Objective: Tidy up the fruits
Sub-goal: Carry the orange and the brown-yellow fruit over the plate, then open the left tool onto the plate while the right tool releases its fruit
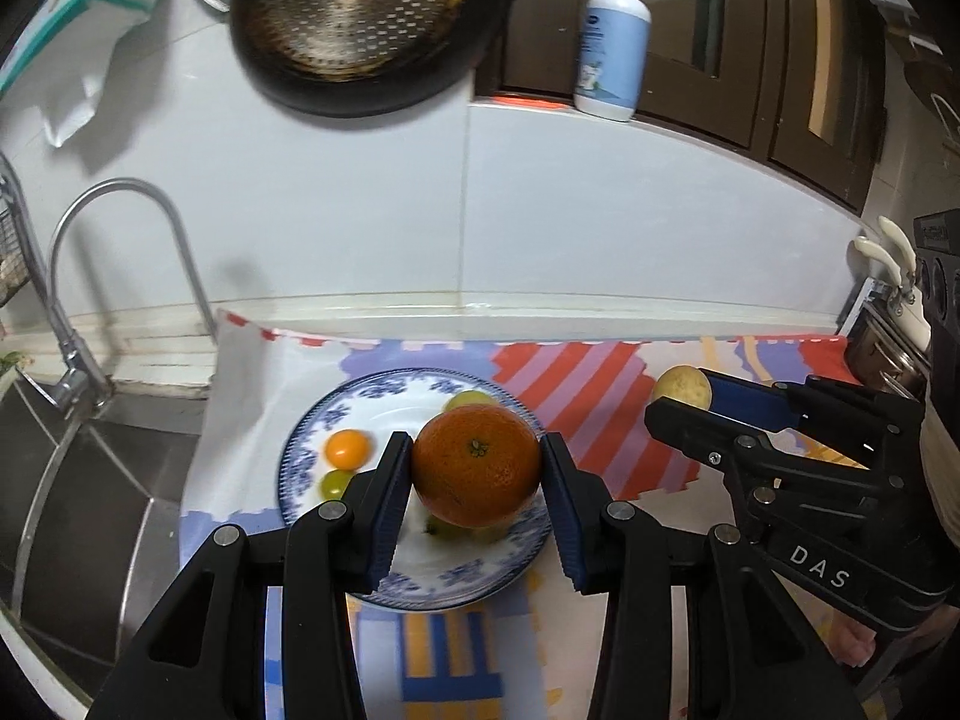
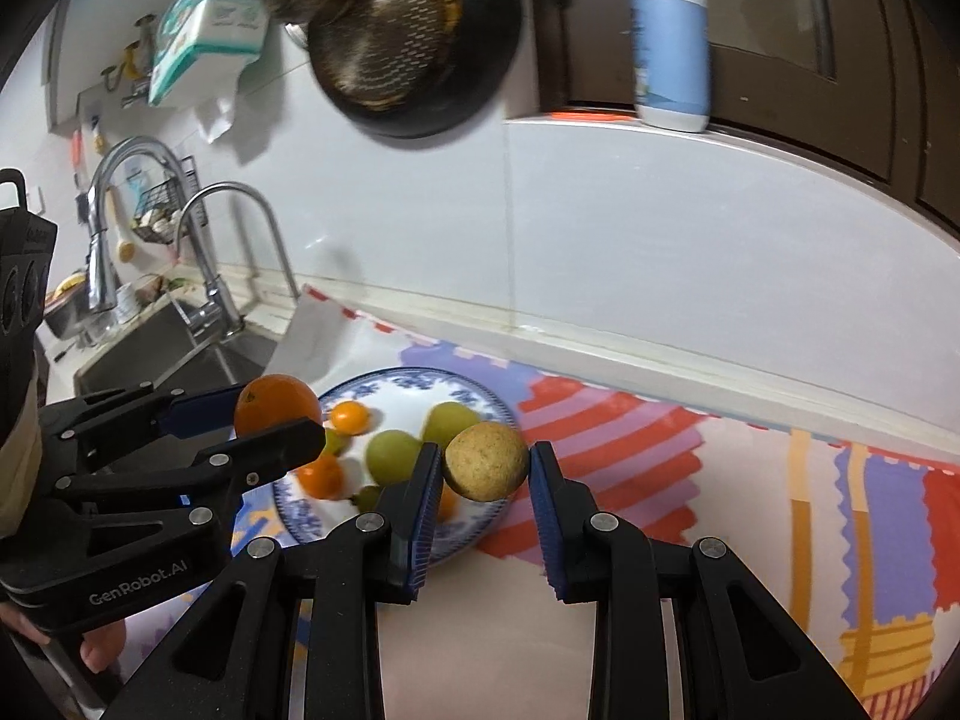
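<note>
Above the blue-patterned plate [image 1: 312,468], we are holding a large orange [image 1: 477,467] in the left gripper [image 1: 477,468], its two blue pads pressing on either side of the fruit, which is hanging clear of the plate. Just to the right, we are carrying a rounded yellow-brown fruit [image 2: 487,462] in the right gripper [image 2: 486,465], the jaws clenched tight on its flanks; in the left wrist view that fruit is peeking out past the right gripper's fingers over the striped part of the cloth. On the plate, smaller fruits are lying loose: a small orange one [image 1: 347,447] near the left rim, a little green one [image 1: 336,483] just beside it, and two bigger green fruits [image 2: 393,455] toward the middle, seen best from the right wrist. The plate is sitting on a colourful patterned cloth [image 2: 750,480] spread over the counter, next to a steel sink [image 1: 72,480] with a curved faucet [image 1: 114,252]. Behind, a dark pan [image 1: 360,30] is hanging on the white wall, and a pump bottle [image 1: 615,42] is standing on the ledge.
</note>
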The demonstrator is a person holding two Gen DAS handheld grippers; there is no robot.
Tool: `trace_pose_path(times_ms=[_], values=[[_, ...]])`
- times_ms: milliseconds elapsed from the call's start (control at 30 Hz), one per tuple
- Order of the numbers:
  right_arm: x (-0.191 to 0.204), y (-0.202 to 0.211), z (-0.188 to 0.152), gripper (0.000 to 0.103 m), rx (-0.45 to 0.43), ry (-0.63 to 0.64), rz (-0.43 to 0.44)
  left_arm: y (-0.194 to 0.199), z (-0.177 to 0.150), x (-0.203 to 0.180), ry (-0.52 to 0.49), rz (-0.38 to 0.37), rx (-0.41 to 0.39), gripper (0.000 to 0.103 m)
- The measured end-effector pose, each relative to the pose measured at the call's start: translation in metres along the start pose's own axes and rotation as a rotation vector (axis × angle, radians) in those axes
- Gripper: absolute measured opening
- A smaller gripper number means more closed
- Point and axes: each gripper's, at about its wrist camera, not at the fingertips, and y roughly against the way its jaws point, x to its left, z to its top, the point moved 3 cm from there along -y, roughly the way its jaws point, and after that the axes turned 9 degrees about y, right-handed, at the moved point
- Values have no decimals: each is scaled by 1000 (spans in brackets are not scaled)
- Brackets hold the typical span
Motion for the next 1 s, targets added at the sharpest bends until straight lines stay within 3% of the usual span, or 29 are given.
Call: trace_pose_path(times_ms=[367, 1000], values=[[28, -37, 18, 31, 32, 37, 56, -12, 8, 39, -3, 28, 15, 43], [38, -149, 33, 31, 139, 128, 141, -99, 2, 77, -44, -18, 127, 42]])
